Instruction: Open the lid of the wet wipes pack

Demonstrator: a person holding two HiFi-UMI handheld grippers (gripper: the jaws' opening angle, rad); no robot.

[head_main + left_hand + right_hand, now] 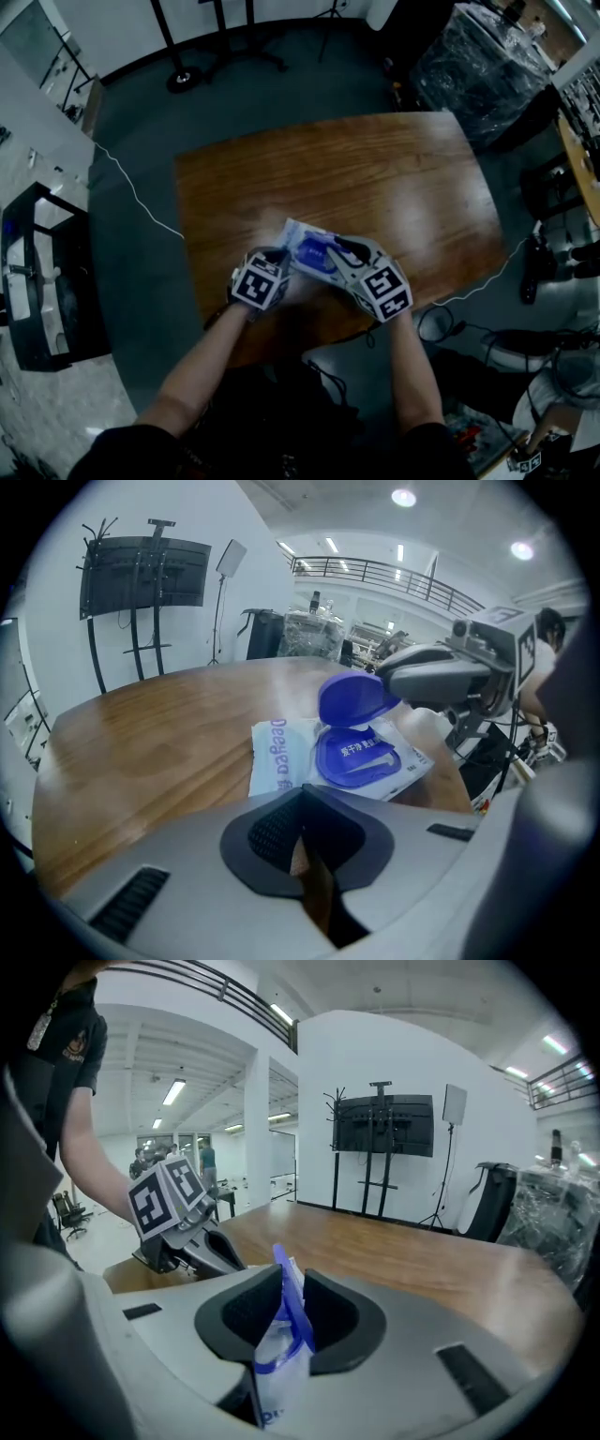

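Working at the middle of the wooden table's (375, 178) near edge, with a wet wipes pack (298, 234) lying flat there, long axis roughly along that edge, slightly skewed. Pinches the pack's blue lid (354, 697) in the right gripper (392, 682), jaws drawn narrow onto the flap's free rim. Holds the flap tipped up off the blue collar (361, 761) beneath, hinge apparently on the side away from the left gripper (302, 832); judged open, or nearly so. Rests the left gripper at the pack's left end, jaws together with nothing seen between them; cannot tell whether touching the wrapper or just short of it. Reaches the lid from the right, making the right gripper the nearer tool. Probably needs only a further swing about the hinge, away from the left gripper, with the left steadying the pack against sliding.
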